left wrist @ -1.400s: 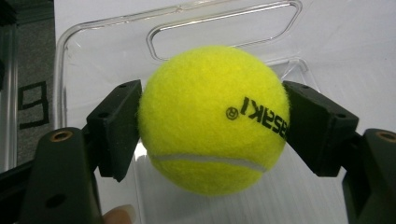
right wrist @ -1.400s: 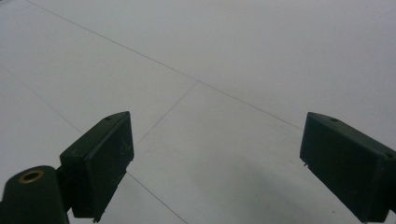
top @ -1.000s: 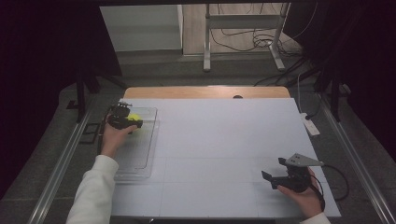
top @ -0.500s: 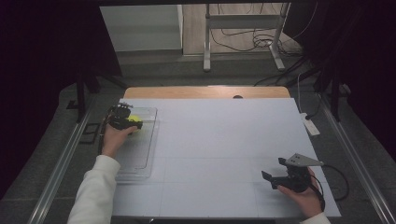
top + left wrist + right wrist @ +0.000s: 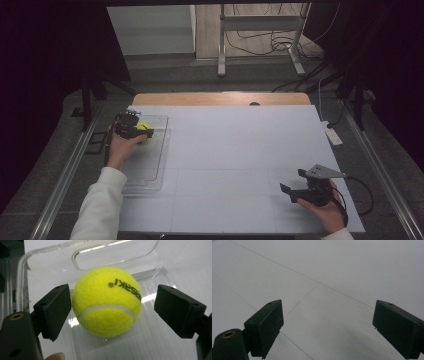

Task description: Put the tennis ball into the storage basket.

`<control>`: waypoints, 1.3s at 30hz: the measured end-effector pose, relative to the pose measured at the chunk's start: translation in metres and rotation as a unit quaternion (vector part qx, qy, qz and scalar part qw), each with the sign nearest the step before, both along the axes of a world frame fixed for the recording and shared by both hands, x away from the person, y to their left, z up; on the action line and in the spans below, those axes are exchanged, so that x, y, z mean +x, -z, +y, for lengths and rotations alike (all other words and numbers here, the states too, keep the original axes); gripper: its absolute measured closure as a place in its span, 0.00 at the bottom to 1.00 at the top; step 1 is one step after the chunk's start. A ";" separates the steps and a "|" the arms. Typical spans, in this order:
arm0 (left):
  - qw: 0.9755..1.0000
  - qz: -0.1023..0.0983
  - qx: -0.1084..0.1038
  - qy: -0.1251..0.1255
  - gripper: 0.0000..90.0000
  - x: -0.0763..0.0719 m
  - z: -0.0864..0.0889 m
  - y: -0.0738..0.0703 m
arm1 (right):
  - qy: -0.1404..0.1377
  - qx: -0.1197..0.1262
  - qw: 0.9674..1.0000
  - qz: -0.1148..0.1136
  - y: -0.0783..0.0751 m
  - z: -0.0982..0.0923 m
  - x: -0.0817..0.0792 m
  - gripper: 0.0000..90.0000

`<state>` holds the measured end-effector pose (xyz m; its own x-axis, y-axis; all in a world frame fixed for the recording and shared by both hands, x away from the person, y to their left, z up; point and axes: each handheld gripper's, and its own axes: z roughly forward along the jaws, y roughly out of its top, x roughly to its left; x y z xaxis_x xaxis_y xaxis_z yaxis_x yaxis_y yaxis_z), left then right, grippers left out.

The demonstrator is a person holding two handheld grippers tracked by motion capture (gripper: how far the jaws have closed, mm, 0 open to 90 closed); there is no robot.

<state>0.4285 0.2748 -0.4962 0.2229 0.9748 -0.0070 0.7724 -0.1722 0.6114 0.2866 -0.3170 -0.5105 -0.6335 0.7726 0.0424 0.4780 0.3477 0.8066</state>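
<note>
Fuzzy yellow felt on the tennis ball [image 5: 106, 302], with a smooth pale seam and black print. Clear, glossy plastic tray [image 5: 50, 250] catching glare. Matt black fingers [image 5: 53, 310], faintly scuffed. The bench [image 5: 240, 150] wears a matt white sheet; bare wood edges its far side.

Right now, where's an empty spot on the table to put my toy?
The middle of the white table is bare, from the clear tray across to the right gripper. The near half of the tray is free too. It is crowded at the tray's far end, where the left gripper straddles the tennis ball.
</note>
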 end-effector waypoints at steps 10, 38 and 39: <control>0.999 -0.035 -0.025 0.012 0.17 -0.010 0.002 -0.012 | 0.001 0.000 1.000 0.000 0.000 0.000 0.000 0.11; 0.990 -0.095 -0.087 0.065 0.17 -0.051 -0.006 -0.043 | 0.000 0.012 1.000 0.000 0.000 -0.003 0.002 0.11; 0.989 -0.095 -0.087 0.068 0.17 -0.053 -0.008 -0.043 | 0.000 0.012 1.000 0.000 0.000 -0.003 0.002 0.11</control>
